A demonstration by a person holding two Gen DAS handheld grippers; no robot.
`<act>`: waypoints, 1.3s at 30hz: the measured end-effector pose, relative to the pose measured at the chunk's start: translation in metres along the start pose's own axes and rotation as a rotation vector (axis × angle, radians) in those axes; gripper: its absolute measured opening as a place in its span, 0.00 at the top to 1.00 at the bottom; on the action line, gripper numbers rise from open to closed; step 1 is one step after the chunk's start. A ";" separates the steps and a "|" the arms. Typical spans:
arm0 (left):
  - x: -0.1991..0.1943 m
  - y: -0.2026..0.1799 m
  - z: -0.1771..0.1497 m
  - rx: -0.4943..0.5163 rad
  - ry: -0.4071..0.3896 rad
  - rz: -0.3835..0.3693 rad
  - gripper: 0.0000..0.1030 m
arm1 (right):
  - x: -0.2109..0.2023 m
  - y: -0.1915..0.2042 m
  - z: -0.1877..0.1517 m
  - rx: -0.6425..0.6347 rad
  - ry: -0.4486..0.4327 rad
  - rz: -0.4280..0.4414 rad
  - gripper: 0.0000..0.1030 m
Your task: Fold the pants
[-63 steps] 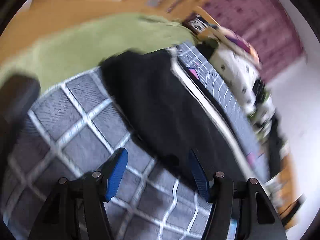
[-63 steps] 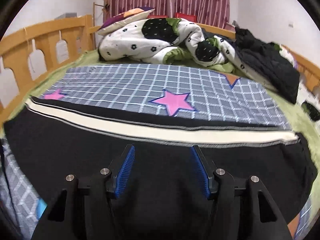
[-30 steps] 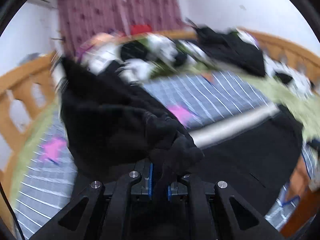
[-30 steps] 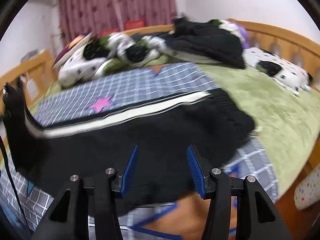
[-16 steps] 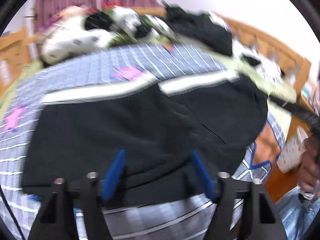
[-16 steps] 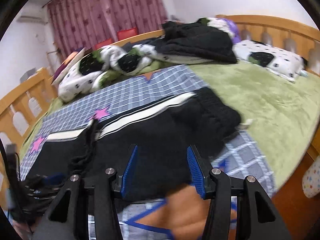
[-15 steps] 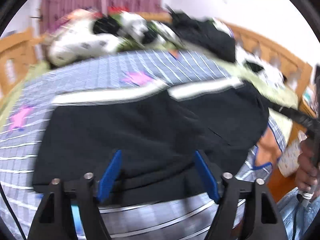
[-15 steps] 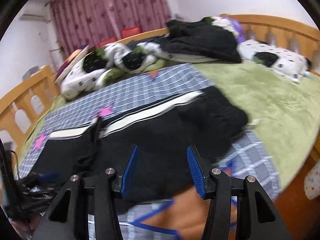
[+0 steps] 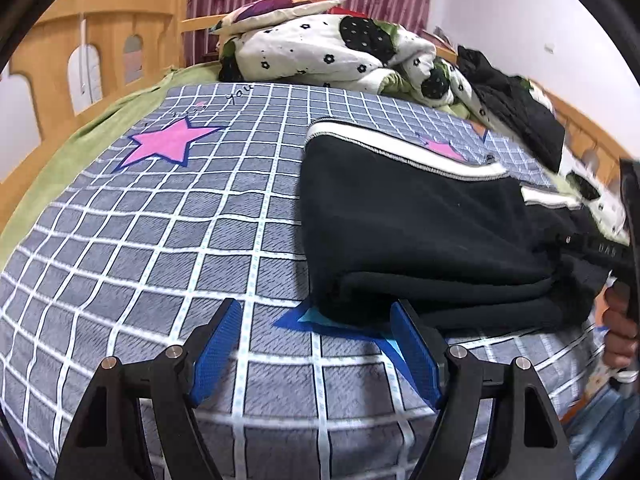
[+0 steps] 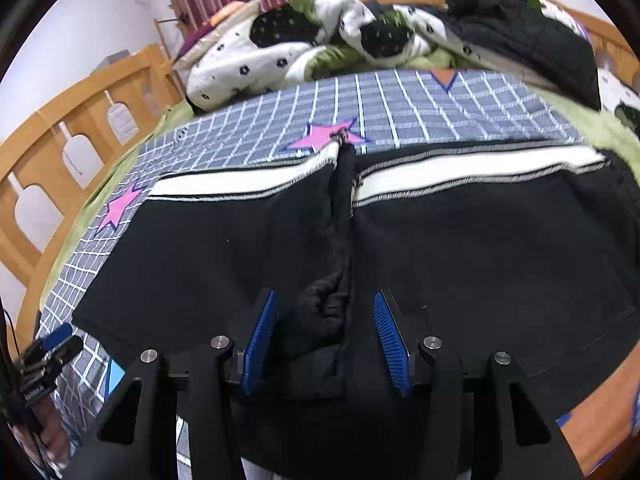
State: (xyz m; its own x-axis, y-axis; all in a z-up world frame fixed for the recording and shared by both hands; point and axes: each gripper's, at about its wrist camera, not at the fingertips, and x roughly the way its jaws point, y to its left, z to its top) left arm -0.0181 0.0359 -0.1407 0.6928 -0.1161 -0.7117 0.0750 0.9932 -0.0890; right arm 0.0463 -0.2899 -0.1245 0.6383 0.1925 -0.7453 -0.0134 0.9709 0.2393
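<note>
Both grippers stand apart and empty: left gripper [image 9: 316,350] over the checked blanket [image 9: 160,240], right gripper [image 10: 326,340] over the pants [image 10: 440,248]. One lengthwise fold looks done. Next, I judge, comes gripping the folded end near the blanket's front edge for a second fold.

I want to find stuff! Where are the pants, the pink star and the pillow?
pants [image 10: 480,248], right wrist view, on the black cloth.
pink star [image 9: 170,142], left wrist view, on its middle.
pillow [image 9: 280,4], left wrist view, on its top face.

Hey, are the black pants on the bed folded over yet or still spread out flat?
Folded once: the black pants lie doubled, two layers stacked at the near edge, cuff end resting near the middle seam.
</note>
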 end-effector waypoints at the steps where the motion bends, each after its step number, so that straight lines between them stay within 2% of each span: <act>1: 0.007 -0.007 0.001 0.013 0.001 0.012 0.28 | 0.005 0.000 0.000 0.011 0.014 -0.003 0.50; 4: 0.020 -0.016 0.008 0.023 -0.003 0.020 0.28 | 0.017 -0.003 -0.002 0.038 0.054 0.003 0.51; 5: 0.029 -0.018 0.020 0.023 -0.006 0.029 0.29 | 0.021 -0.004 -0.003 0.048 0.068 0.000 0.52; 7: 0.039 -0.025 0.028 0.005 -0.011 0.038 0.60 | 0.027 -0.004 -0.005 0.061 0.087 0.006 0.53; 8: 0.041 -0.024 0.031 -0.002 0.003 0.074 0.79 | 0.030 -0.004 -0.006 0.064 0.092 0.009 0.58; 9: 0.037 -0.019 0.031 -0.008 0.011 0.084 0.80 | 0.031 -0.003 -0.007 0.060 0.092 0.009 0.62; 10: 0.029 -0.011 0.028 -0.033 0.018 0.059 0.80 | 0.031 -0.003 -0.008 0.053 0.088 0.010 0.65; 12: 0.012 0.018 0.017 -0.121 0.048 -0.046 0.80 | 0.025 -0.003 -0.009 0.047 0.070 0.018 0.66; 13: 0.008 0.025 0.011 -0.135 0.063 -0.066 0.80 | 0.023 -0.004 -0.010 0.051 0.071 0.026 0.66; 15: 0.003 0.029 -0.001 -0.112 0.074 -0.034 0.76 | 0.021 -0.004 -0.012 0.053 0.078 0.045 0.66; 17: -0.001 0.026 -0.006 -0.083 0.068 -0.009 0.76 | 0.019 0.000 -0.013 0.026 0.072 0.032 0.66; 19: -0.008 0.020 -0.008 -0.073 0.040 -0.042 0.77 | 0.018 0.003 -0.011 0.009 0.067 0.021 0.66; 20: -0.010 0.018 -0.008 -0.065 0.034 -0.063 0.70 | 0.017 0.003 -0.010 0.014 0.066 0.023 0.66; 21: -0.011 0.014 -0.007 -0.052 0.028 -0.062 0.58 | 0.017 0.001 -0.008 0.023 0.067 0.030 0.66; 23: -0.010 0.010 -0.007 -0.035 0.001 -0.015 0.47 | 0.014 -0.004 -0.007 0.054 0.067 0.048 0.66; 28: 0.015 0.005 0.003 -0.032 0.016 0.013 0.47 | 0.017 -0.004 -0.010 0.049 0.070 0.045 0.65; 29: 0.022 0.003 0.004 -0.026 0.028 0.015 0.49 | 0.021 -0.004 -0.011 0.051 0.078 0.043 0.65; 30: 0.024 0.002 0.005 -0.026 0.031 0.001 0.66 | 0.025 -0.005 -0.012 0.056 0.085 0.046 0.65; 31: 0.022 0.003 0.005 -0.038 0.029 -0.052 0.78 | 0.028 -0.006 -0.013 0.061 0.092 0.046 0.66; 32: 0.019 0.004 0.005 -0.047 0.019 -0.056 0.82 | 0.030 -0.006 -0.014 0.062 0.093 0.042 0.73; 34: 0.001 0.006 0.007 -0.043 -0.023 -0.045 0.82 | 0.022 -0.002 -0.012 0.026 0.074 0.041 0.79; 37: -0.005 0.009 0.002 -0.002 0.008 -0.041 0.82 | -0.007 -0.002 -0.013 0.031 0.001 0.102 0.80; 39: -0.008 0.012 -0.001 0.000 0.019 -0.050 0.80 | -0.001 0.000 -0.022 0.011 0.048 0.078 0.75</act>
State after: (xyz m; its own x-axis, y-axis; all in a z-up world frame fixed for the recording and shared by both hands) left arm -0.0233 0.0484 -0.1373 0.6741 -0.1656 -0.7198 0.1091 0.9862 -0.1247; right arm 0.0291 -0.2874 -0.1379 0.5982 0.2741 -0.7530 -0.0531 0.9512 0.3041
